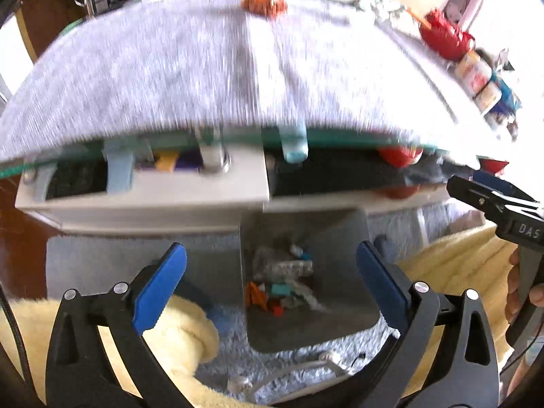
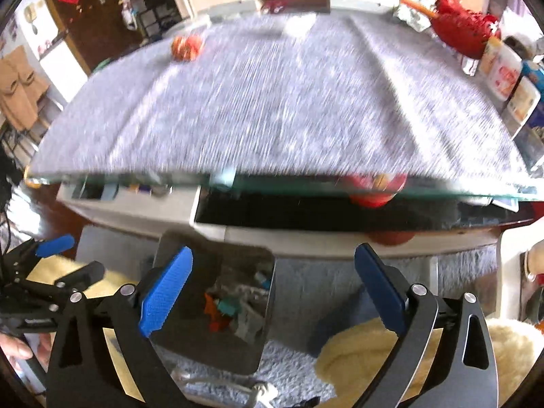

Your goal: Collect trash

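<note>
A grey bin (image 1: 343, 319) stands on the floor below the table's front edge, with several scraps of trash (image 1: 282, 282) inside; it also shows in the right wrist view (image 2: 190, 346) with the trash (image 2: 234, 306). My left gripper (image 1: 272, 289) is open and empty, held over the bin. My right gripper (image 2: 272, 292) is open and empty, just right of the bin. An orange crumpled piece (image 1: 263, 1) lies at the far edge of the grey tablecloth (image 1: 204, 68); it shows in the right wrist view (image 2: 185, 47) too.
A red bag (image 2: 462, 27) and snack packets (image 2: 503, 74) sit at the table's far right. White drawers (image 1: 153, 190) hang under the glass tabletop. Yellow fluffy fabric (image 2: 374, 357) lies on both sides near the bin. A pale blue rug (image 2: 306, 357) covers the floor.
</note>
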